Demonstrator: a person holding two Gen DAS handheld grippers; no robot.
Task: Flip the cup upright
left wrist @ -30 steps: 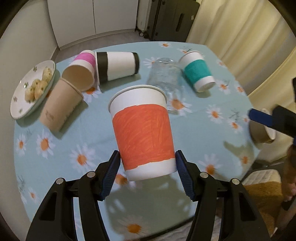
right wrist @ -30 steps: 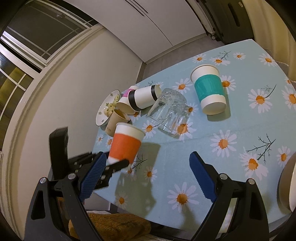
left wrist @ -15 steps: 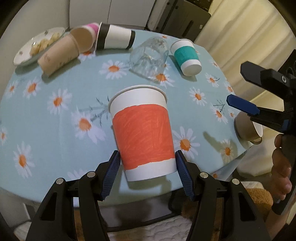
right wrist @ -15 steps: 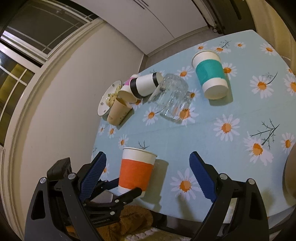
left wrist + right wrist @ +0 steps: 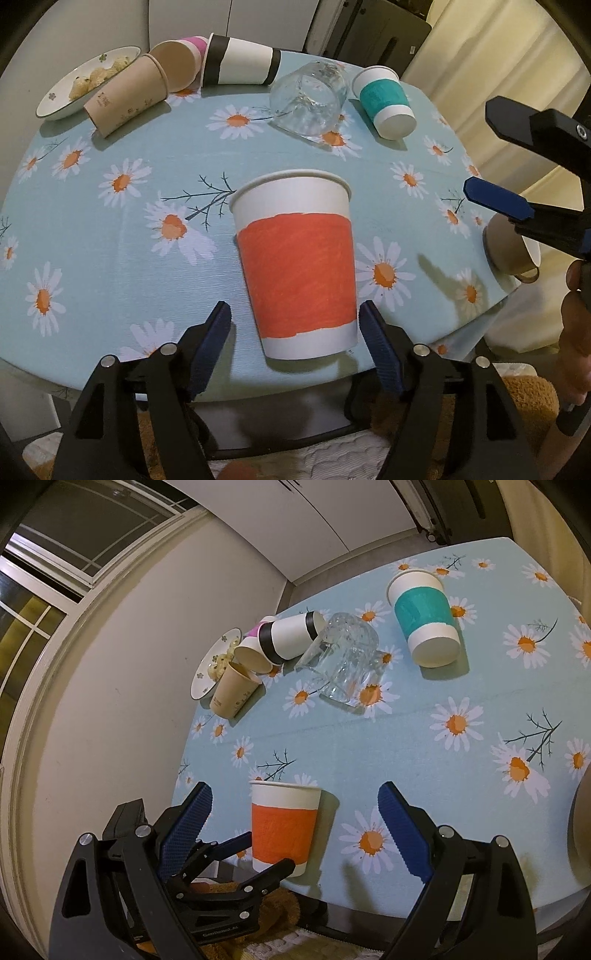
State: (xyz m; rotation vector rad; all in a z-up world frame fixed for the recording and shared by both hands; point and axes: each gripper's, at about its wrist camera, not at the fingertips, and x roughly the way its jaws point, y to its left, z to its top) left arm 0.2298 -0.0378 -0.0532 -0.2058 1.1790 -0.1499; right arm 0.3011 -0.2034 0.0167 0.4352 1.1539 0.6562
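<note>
A white paper cup with an orange band (image 5: 299,269) stands upright, rim up, near the front edge of the daisy tablecloth; it also shows in the right wrist view (image 5: 282,827). My left gripper (image 5: 295,328) is open, its blue pads on either side of the cup's base with small gaps. My right gripper (image 5: 293,819) is open and empty, held above the table's front edge to the right of the cup; its fingers (image 5: 495,199) show in the left wrist view.
Lying on the round table (image 5: 110,229): a black-banded cup (image 5: 240,66), a pink cup (image 5: 181,62), a brown cup (image 5: 125,99), a glass mug (image 5: 310,99), a teal-banded cup (image 5: 384,99). A plate of snacks (image 5: 88,85) sits far left. A tan mug (image 5: 511,247) is at the right edge.
My left gripper lowered the orange cup onto the table near the front edge and opened, letting it go. My right gripper stayed open and shifted slightly.
</note>
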